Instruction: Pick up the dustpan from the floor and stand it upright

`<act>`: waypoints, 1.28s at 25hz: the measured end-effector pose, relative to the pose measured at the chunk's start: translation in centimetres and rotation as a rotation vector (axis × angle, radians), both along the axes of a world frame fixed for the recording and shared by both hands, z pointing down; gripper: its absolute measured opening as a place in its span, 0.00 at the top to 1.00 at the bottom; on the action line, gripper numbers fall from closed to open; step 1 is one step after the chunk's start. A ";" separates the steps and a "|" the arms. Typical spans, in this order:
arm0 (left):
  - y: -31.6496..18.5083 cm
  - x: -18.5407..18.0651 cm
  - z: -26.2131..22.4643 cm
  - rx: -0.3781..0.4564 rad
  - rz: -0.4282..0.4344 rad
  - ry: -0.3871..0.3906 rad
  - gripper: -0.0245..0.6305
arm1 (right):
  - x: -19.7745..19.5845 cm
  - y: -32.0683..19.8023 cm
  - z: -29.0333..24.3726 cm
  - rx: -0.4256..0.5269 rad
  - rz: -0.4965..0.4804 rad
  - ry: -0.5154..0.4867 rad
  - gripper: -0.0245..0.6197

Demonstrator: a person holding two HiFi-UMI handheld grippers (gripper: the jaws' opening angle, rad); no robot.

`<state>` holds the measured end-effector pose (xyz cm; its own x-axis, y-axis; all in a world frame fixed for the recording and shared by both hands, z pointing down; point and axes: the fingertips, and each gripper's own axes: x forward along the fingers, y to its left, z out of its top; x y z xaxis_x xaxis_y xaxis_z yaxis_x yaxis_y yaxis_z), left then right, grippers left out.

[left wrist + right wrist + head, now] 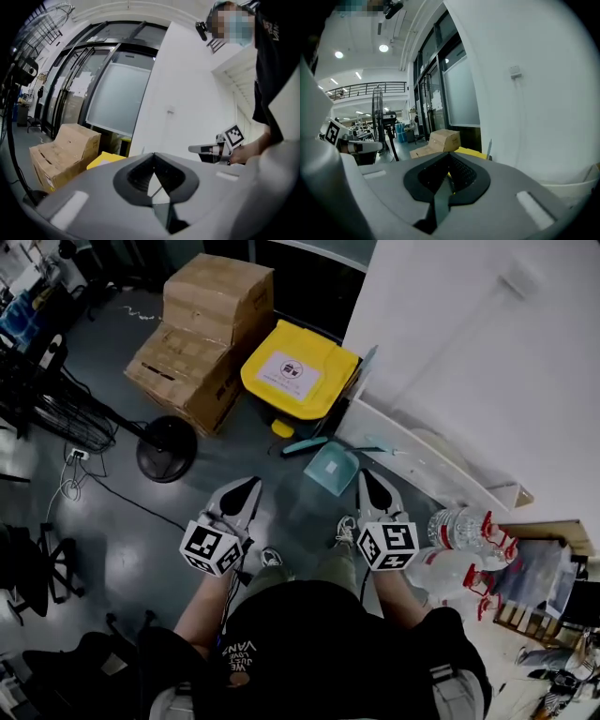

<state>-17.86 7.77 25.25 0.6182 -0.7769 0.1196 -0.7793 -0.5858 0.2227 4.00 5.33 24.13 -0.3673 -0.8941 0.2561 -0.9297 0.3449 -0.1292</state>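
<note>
In the head view the teal dustpan [330, 468] is on the dark floor beside the white wall, its long teal handle [305, 445] pointing left toward the yellow bin. I cannot tell whether it stands or lies flat. My left gripper [251, 486] hovers above the floor to its left, jaws shut and empty. My right gripper [367, 478] hangs just to the right of the pan, also shut with nothing between its jaws. Both are held level at waist height, apart from the dustpan. In the left gripper view the jaws [153, 160] meet, and the right gripper [206, 149] shows beyond them.
A yellow-lidded bin [298, 371] and stacked cardboard boxes [202, 334] stand behind the dustpan. A fan's round base [166, 448] sits at the left with cables. A white board [422, 465] leans along the wall, and large water bottles [469, 526] lie at the right.
</note>
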 end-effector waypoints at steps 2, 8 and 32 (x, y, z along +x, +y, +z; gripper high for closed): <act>0.8 -0.5 -1.0 0.022 0.001 0.011 0.88 | -0.9 1.0 -0.8 0.007 -0.004 -0.005 0.96; 3.1 -2.1 -2.5 0.053 0.008 0.035 0.88 | -3.4 3.7 -2.5 0.035 -0.027 -0.014 0.96; 11.9 -8.4 -1.6 0.039 -0.094 0.050 0.88 | -13.4 11.5 -0.3 -0.019 -0.266 0.001 0.96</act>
<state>-26.25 19.65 23.65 0.5467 -0.8352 0.0589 -0.8197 -0.5195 0.2413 -9.39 16.86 23.85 -0.5884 -0.7613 0.2723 -0.8069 0.5747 -0.1367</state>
